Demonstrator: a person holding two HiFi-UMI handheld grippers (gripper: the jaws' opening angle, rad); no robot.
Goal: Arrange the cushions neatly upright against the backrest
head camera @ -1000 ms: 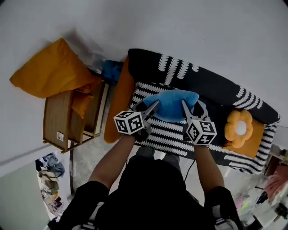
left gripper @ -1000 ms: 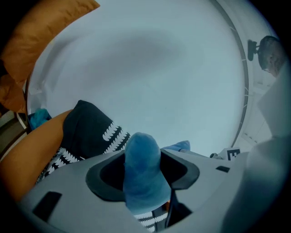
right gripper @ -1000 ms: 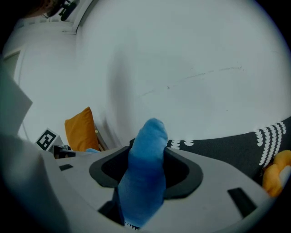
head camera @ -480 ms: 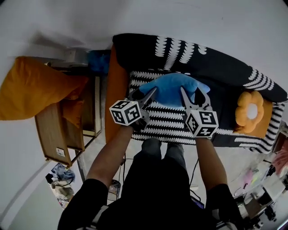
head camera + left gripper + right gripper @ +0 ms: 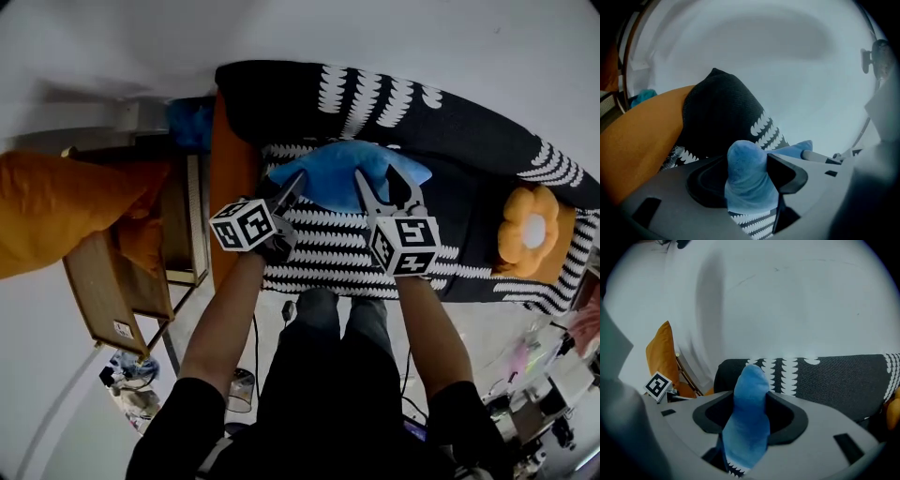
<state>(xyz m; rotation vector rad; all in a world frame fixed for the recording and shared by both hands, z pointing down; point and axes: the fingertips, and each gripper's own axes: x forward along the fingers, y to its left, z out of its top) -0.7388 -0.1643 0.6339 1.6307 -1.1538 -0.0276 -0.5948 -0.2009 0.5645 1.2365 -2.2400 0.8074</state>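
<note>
Sinking toward the sofa since earlier, left tongs (image 5: pixel 289 187) are pinching the blue cushion (image 5: pixel 337 173), jaws just easing wider; right tongs (image 5: pixel 386 187) are gripping its other end. Placing step is running: cushion is hanging over the seat, next needing propping upright against the backrest (image 5: pixel 450 122).

Room check: I saw a plain white wall (image 5: pixel 394 28) behind a sofa (image 5: pixel 319 255) in a black-and-white patterned cover, with its backrest (image 5: pixel 469 141) close against that wall. 1 wooden slatted piece (image 5: pixel 94 281) stood just beside the sofa at the head view's left; chair or rack, I couldn't tell. The floor (image 5: pixel 187 328) was grey and smooth. Light was even, with soft shadows on the wall. Clutter (image 5: pixel 553 403) sat at the bottom-right edge, too small to read.
</note>
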